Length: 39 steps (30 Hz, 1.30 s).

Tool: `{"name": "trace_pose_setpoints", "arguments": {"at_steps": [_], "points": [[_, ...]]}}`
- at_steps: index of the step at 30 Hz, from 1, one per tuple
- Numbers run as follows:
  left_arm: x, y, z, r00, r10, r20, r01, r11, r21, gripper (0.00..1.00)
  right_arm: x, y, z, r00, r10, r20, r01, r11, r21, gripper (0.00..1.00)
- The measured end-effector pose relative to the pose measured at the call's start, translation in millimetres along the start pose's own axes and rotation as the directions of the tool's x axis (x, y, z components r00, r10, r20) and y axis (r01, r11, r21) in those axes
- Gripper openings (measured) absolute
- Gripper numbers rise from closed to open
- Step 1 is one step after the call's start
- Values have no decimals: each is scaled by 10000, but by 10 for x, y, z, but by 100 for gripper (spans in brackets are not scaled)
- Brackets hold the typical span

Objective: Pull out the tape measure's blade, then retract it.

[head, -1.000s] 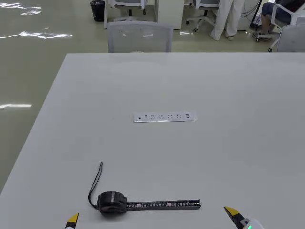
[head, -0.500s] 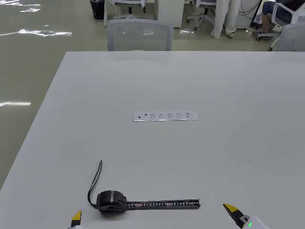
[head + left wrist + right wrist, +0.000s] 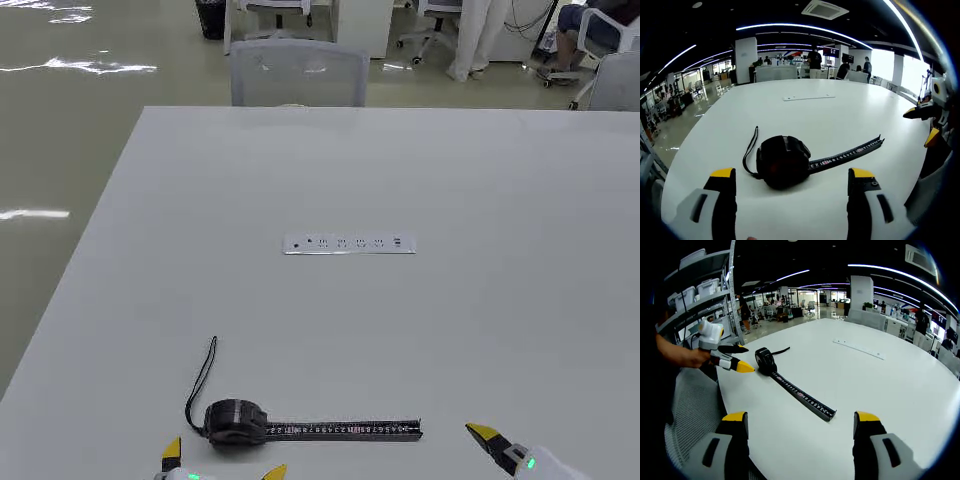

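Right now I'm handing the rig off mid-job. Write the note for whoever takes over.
Left hand-held gripper: open, empty, just short of the tape measure case.
Right hand-held gripper: open, empty, near the free end of the blade, not touching it.
Things: case lies on the white table by its near edge; blade drawn out flat to the case's right; strap trails off behind.
Done: blade is out.
Left: retract it; probably steady the case with the left hand-held gripper first.

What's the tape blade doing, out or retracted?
Out. The blade lies flat on the table, stretched from the black case to its free tip.
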<state>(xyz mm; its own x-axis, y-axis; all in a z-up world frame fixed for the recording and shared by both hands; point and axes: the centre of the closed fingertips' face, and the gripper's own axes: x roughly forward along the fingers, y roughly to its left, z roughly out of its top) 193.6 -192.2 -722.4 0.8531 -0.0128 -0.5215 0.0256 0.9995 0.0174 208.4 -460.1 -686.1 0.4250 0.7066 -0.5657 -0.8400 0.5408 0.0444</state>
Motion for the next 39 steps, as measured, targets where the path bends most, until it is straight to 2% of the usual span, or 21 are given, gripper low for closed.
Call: {"name": "trace_pose_setpoints", "arguments": {"at_steps": [9, 10, 12, 14, 15, 21, 30, 34, 39], "points": [[107, 86, 34, 9982, 549, 261, -539, 9979, -365, 91, 49, -68, -64, 9985, 534, -104, -538, 9974, -482, 80], [107, 74, 99, 9966, 558, 600, -519, 9965, -651, 90, 56, -91, -61, 9984, 565, -70, -569, 9966, -591, 78], [113, 88, 108, 9960, 633, 626, -597, 9965, -585, 89, 74, -116, -62, 9973, 731, -67, -734, 9951, -663, 76], [143, 92, 127, 9947, 701, 751, -660, 9963, -550, 92, 89, -131, -46, 9958, 920, -34, -919, 9915, -920, 76], [171, 93, 106, 9955, 741, 588, -713, 9963, -486, 92, 99, -153, -48, 9952, 971, -86, -975, 9891, -1105, 74], [244, 73, 104, 9951, 862, 475, -855, 9962, -148, 85, 173, -268, -59, 9920, 1248, -208, -1264, 9846, -1208, 67], [324, 127, 79, 9912, 1232, 476, -1203, 9910, -593, 79, 307, -378, -154, 9807, 1870, -580, -1948, 9617, -1930, 55], [357, 125, 79, 9901, 1307, 520, -1275, 9899, -613, 78, 375, -420, -192, 9746, 2155, -614, -2234, 9565, -1878, 53], [403, 133, 59, 9880, 1488, 425, -1457, 9870, -681, 78, 439, -451, -218, 9677, 2429, -677, -2519, 9438, -2139, 50]]}}
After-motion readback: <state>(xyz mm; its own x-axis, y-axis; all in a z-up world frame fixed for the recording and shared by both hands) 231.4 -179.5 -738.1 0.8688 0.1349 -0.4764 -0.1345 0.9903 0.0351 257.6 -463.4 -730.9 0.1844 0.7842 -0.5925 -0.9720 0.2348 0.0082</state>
